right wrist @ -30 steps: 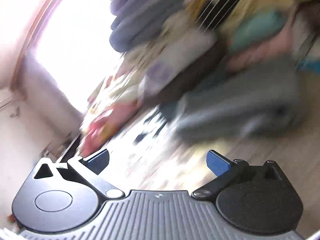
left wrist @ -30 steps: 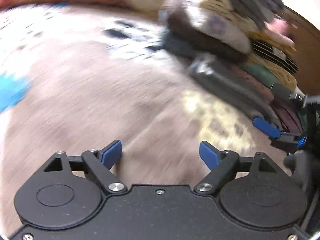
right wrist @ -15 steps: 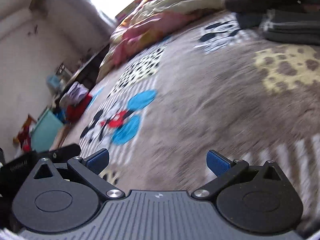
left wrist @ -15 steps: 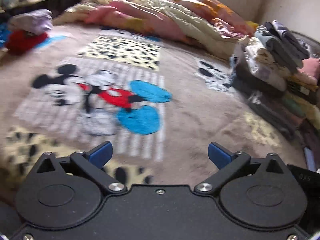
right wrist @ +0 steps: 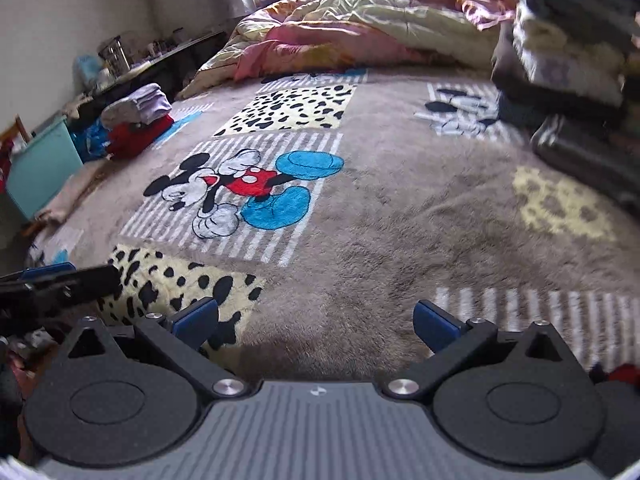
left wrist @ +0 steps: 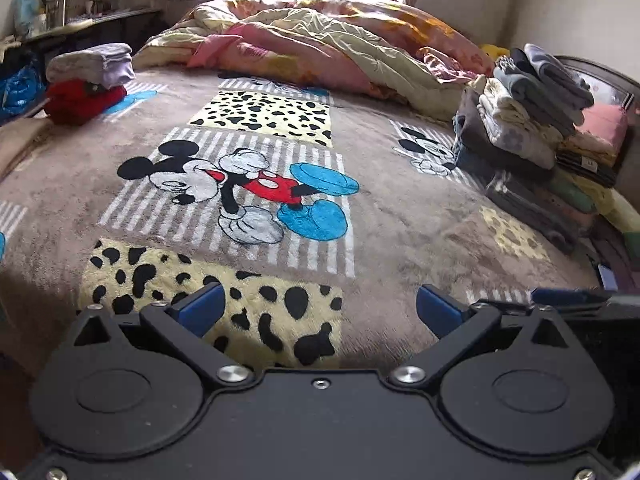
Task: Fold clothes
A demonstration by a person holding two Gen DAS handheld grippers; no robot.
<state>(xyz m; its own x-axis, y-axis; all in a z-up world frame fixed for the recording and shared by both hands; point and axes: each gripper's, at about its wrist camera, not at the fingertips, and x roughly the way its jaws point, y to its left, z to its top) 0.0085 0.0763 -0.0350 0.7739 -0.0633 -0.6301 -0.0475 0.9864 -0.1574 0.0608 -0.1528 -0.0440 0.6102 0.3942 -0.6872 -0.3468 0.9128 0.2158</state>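
A tall stack of folded clothes (left wrist: 532,120) stands at the right side of the bed; it shows blurred in the right wrist view (right wrist: 572,60). A smaller folded pile, grey and lilac on red (left wrist: 86,84), sits at the far left edge and also shows in the right wrist view (right wrist: 138,120). My left gripper (left wrist: 320,312) is open and empty, low over the Mickey Mouse blanket (left wrist: 400,208) near its front edge. My right gripper (right wrist: 316,320) is open and empty beside it, to its right, over the same blanket (right wrist: 380,220).
A crumpled pink and yellow quilt (left wrist: 340,48) lies across the far end of the bed. A teal bin (right wrist: 40,160) and a cluttered shelf (right wrist: 132,60) stand left of the bed. A dark headboard (left wrist: 600,76) rises behind the tall stack.
Both grippers have swung left, away from the tall stack of folded clothes, and now face along the blanket. Both stay open and empty.
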